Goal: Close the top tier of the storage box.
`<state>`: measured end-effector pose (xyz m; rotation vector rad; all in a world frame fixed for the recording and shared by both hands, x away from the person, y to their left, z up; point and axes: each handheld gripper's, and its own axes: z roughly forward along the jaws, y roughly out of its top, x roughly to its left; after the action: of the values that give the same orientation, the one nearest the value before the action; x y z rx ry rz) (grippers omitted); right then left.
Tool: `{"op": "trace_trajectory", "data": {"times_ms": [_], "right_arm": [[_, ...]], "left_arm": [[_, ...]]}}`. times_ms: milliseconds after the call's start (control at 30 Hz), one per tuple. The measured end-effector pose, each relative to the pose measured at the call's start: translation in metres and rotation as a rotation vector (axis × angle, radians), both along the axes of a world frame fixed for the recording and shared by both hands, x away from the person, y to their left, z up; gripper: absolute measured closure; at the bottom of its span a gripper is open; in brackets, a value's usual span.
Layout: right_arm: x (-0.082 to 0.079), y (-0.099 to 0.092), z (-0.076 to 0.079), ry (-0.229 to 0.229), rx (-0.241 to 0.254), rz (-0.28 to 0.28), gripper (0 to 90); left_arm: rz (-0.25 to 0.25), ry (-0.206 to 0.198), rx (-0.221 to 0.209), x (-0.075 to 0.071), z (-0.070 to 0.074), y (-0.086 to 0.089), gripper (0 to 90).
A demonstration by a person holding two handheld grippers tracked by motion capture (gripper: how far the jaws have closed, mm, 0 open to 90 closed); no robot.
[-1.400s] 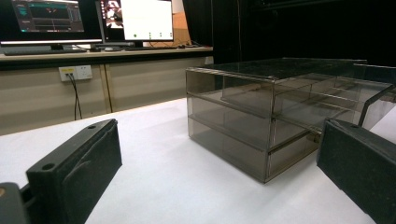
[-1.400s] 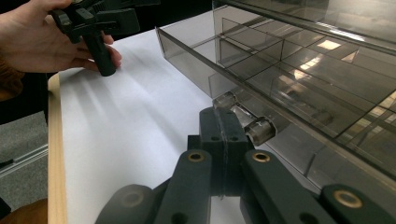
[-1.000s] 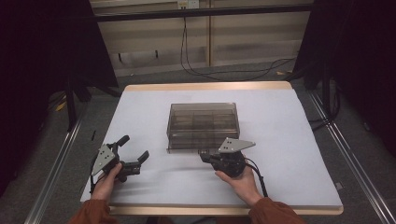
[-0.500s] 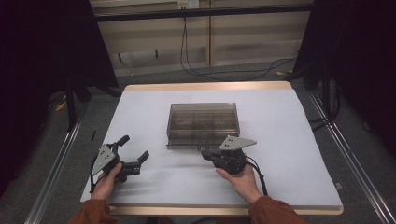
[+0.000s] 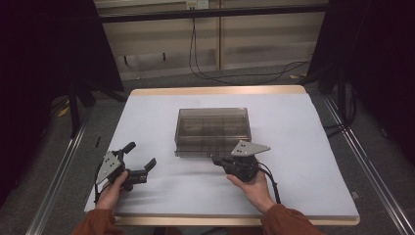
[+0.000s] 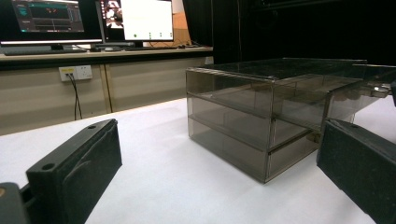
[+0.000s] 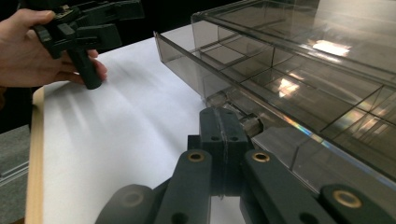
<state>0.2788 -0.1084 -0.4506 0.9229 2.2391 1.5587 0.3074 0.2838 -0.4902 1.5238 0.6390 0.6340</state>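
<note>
A bench (image 5: 313,147) covered by a white sheet, edged in pale wood, is seen mid-frame, ringed by grey floor, dark curtains and a cable-hung back wall. A smoky clear drawer box (image 5: 213,128) sits at its centre. The right gripper (image 5: 219,160) is pinched shut on the drawer's knob (image 7: 252,125); the left gripper (image 5: 142,159), lower left, is held with fingers spread.

I can make out no change between the earlier pictures and now. The black two-jaw right gripper (image 5: 218,159), jaws together at the front edge of the smoky clear plastic drawer box (image 5: 213,122), has not shifted. Neither has the black left gripper (image 5: 141,155), jaws apart; the box looks no different.
</note>
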Motion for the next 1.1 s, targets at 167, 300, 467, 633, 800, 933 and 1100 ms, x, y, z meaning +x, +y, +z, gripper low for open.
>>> {"op": "trace_trajectory", "data": {"times_ms": [167, 300, 467, 633, 800, 933, 1100], "right_arm": [[0.002, 0.000, 0.000, 0.000, -0.010, -0.003, 90.0], [0.003, -0.001, 0.000, -0.002, -0.015, -0.010, 90.0], [0.005, 0.000, 0.001, -0.001, -0.017, -0.012, 90.0], [0.007, 0.001, 0.002, -0.001, -0.011, -0.010, 90.0], [0.008, 0.001, 0.001, -0.003, -0.007, -0.013, 90.0], [0.011, 0.001, 0.000, -0.003, 0.000, -0.023, 90.0], [0.013, 0.000, -0.001, -0.003, -0.003, -0.028, 90.0]], "left_arm": [[0.003, -0.002, -0.003, 0.000, 0.000, 0.000, 0.0], [0.004, -0.003, -0.001, 0.000, 0.000, 0.000, 0.0], [0.003, -0.002, -0.003, 0.000, 0.000, 0.000, 0.0], [-0.001, -0.001, -0.005, 0.000, 0.000, 0.000, 0.0], [0.000, -0.002, -0.003, 0.000, 0.000, 0.000, 0.0], [-0.001, -0.002, -0.005, 0.000, 0.000, 0.000, 0.0], [-0.001, -0.002, -0.005, 0.000, 0.000, 0.000, 0.0]]}}
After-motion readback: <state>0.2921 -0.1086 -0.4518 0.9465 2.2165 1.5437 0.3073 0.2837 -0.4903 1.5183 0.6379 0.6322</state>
